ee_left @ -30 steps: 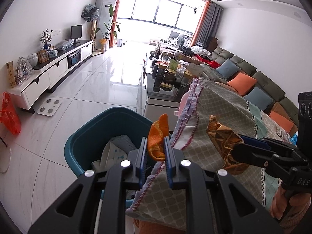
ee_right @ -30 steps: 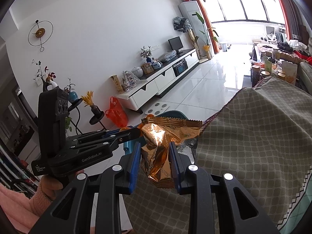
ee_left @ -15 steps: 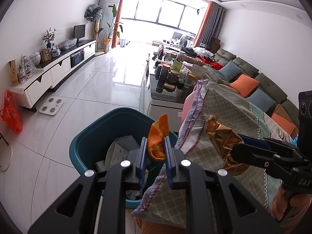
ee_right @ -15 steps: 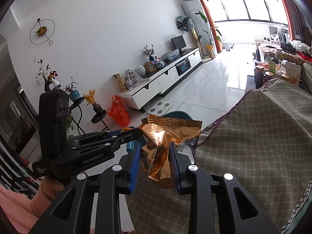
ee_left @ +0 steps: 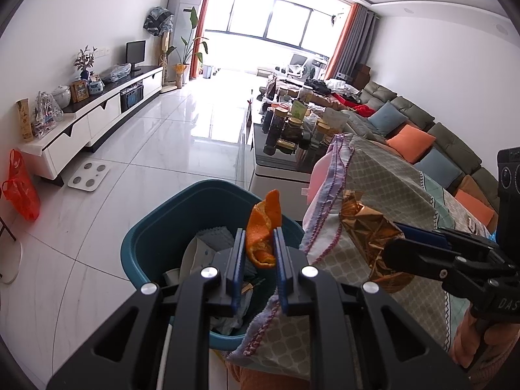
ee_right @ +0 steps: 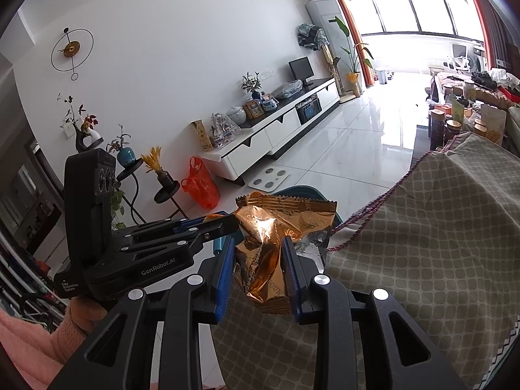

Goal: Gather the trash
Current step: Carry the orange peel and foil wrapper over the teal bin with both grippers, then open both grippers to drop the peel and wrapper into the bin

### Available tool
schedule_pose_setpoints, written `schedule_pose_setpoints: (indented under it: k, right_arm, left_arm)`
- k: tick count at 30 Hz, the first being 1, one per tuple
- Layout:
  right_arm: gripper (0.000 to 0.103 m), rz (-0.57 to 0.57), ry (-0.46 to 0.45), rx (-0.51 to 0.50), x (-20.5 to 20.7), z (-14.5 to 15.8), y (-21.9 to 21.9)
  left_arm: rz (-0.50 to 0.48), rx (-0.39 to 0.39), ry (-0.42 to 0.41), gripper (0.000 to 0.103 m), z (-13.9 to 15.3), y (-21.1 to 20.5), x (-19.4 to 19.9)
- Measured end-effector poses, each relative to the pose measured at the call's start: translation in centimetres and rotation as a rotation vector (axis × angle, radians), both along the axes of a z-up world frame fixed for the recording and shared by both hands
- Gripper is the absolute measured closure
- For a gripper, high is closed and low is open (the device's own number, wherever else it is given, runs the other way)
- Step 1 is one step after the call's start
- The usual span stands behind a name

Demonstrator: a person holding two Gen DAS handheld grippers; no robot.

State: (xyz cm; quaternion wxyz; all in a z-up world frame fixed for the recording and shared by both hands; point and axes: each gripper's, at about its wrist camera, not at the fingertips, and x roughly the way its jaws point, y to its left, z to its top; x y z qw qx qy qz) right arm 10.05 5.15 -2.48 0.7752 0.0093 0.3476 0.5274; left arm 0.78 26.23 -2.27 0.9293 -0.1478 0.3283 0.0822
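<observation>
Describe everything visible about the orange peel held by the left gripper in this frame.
The orange peel is a curled, torn strip, bright orange outside with a paler, dull inner side and ragged edges. It stands roughly upright, its pointed tip rising above the fingers. The left gripper is shut on its lower half, blue pads pressing both sides. It hangs over the open teal bin, beside the draped checked cloth, apparently not touching it. In the right wrist view only an orange sliver shows.
</observation>
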Motion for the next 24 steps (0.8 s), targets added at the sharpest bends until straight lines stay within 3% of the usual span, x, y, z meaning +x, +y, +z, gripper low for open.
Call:
schedule_pose_setpoints:
  k: [24]
  right_arm:
    - [0.073,0.049,0.104,-0.015,2.6,-1.4,4.8]
  left_arm:
    - [0.041,-0.019,0.054,0.084,-1.9,1.8,1.7]
